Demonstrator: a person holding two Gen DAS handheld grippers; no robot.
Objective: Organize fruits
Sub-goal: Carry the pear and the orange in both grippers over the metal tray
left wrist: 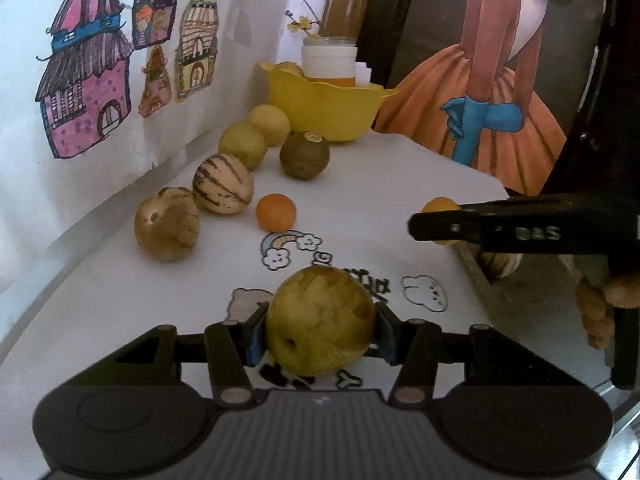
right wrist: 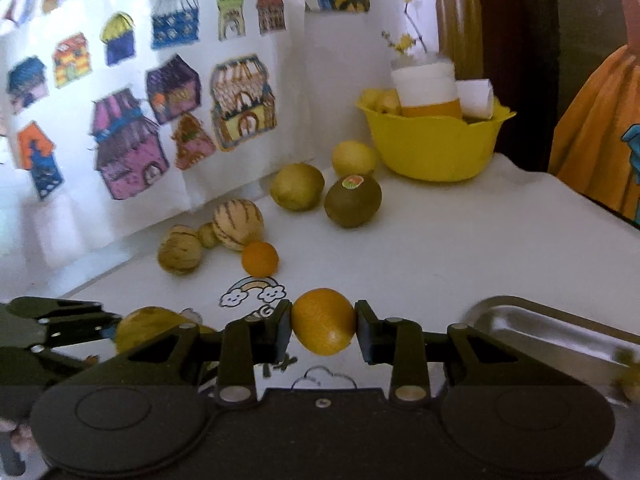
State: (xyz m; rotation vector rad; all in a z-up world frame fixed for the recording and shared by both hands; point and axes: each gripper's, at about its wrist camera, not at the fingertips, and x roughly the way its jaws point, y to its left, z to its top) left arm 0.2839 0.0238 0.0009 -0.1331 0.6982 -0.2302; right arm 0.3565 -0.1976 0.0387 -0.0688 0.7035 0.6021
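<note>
My left gripper (left wrist: 320, 334) is shut on a round yellow-green fruit (left wrist: 320, 320), held just above the white table (left wrist: 380, 184). In the right wrist view my right gripper (right wrist: 323, 326) is shut on a small orange fruit (right wrist: 323, 320). The left wrist view shows the right gripper (left wrist: 438, 226) side-on at the right. Loose on the table are two striped melons (left wrist: 223, 184) (left wrist: 167, 224), a small orange (left wrist: 276, 212), a kiwi (left wrist: 305, 156) and two lemons (left wrist: 243, 145) (left wrist: 270, 124). The left gripper (right wrist: 80, 322) shows at the left edge of the right wrist view.
A yellow bowl (right wrist: 432, 144) with a white and orange jar (right wrist: 428, 92) stands at the table's back corner. A metal tray (right wrist: 540, 328) lies at the right. A wall of house drawings (left wrist: 88, 80) borders the left, and a dress painting (left wrist: 480, 112) stands behind.
</note>
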